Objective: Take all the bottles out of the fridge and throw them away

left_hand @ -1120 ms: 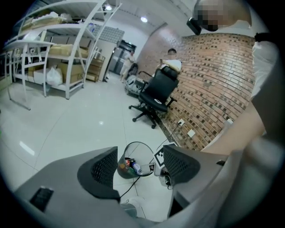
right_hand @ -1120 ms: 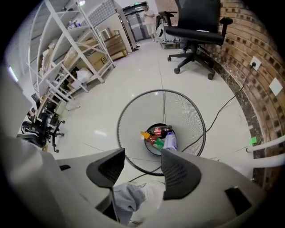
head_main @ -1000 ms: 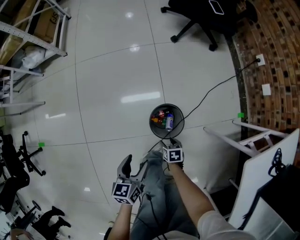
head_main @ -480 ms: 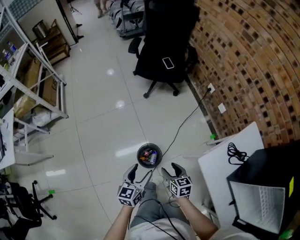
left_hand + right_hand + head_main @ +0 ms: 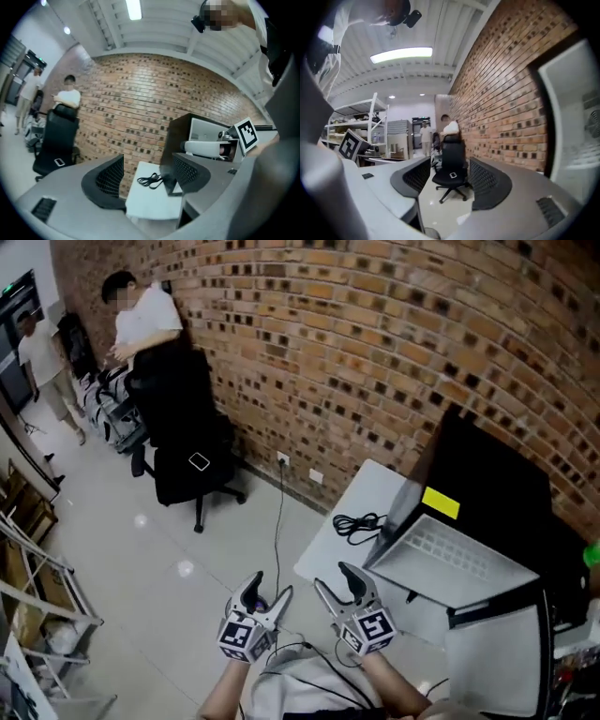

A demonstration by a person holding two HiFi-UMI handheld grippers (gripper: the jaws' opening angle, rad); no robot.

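Observation:
A black fridge (image 5: pixel 506 484) stands against the brick wall at the right of the head view, its door (image 5: pixel 441 563) swung open and showing a pale inner face. In the left gripper view the fridge (image 5: pixel 199 136) shows a white inside. I cannot make out any bottle clearly. My left gripper (image 5: pixel 269 589) and right gripper (image 5: pixel 336 579) are held side by side low in the middle, short of the fridge. Both are open with nothing between their pads. The left gripper (image 5: pixel 147 173) points at the table and fridge. The right gripper (image 5: pixel 449 171) points along the wall at the chair.
A white table (image 5: pixel 352 545) with a coiled black cable (image 5: pixel 356 521) stands left of the fridge. A black office chair (image 5: pixel 192 465) sits by the brick wall, with people (image 5: pixel 145 315) behind it. Metal shelving (image 5: pixel 37 606) stands at the lower left.
The head view has swung up from the floor and the round bin of bottles to the brick wall and fridge. The bin has left the view. Both grippers stay low and central.

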